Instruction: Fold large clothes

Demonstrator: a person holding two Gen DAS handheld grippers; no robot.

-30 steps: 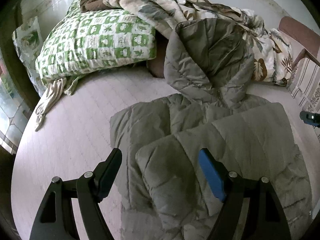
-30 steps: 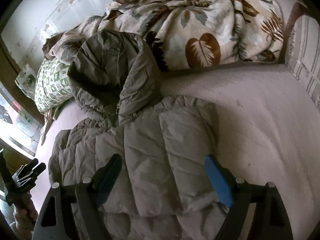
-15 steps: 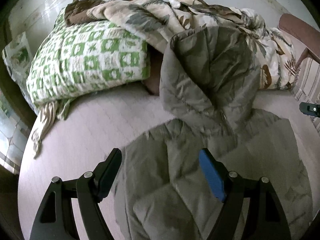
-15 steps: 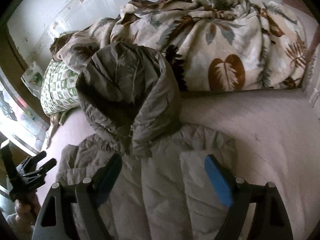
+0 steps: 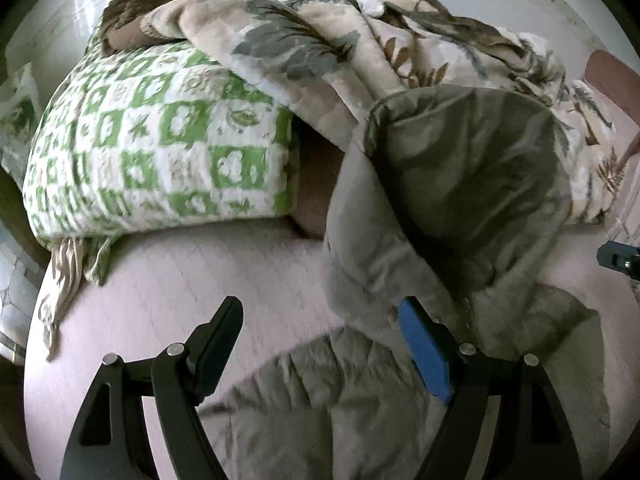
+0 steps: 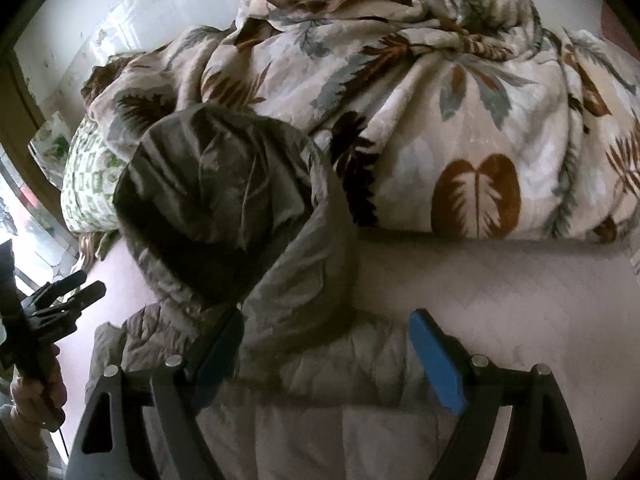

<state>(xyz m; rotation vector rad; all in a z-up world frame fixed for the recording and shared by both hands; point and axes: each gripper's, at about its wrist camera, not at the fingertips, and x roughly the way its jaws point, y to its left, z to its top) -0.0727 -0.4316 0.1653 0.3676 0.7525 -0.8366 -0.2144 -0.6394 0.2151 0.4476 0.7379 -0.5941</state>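
Observation:
An olive-grey puffer jacket (image 5: 360,412) lies flat on the pale bed, its body near me. It also shows in the right wrist view (image 6: 320,408). Its hood (image 5: 460,200) props up against the bedding; the right wrist view shows the hood (image 6: 224,208) too. My left gripper (image 5: 320,344) is open and empty, hovering over the jacket's left shoulder near the hood's base. My right gripper (image 6: 328,344) is open and empty over the right shoulder, just below the hood. The left gripper also shows in the right wrist view (image 6: 60,296), at the far left.
A green-and-white checked pillow (image 5: 160,152) lies at the back left. A bunched leaf-print blanket (image 6: 460,128) fills the back of the bed. Bare sheet (image 6: 500,292) lies right of the jacket. A window (image 6: 24,232) is at the left.
Both grippers have moved forward along the jacket from its body toward the hood, which now looms larger. Both stayed open and empty.

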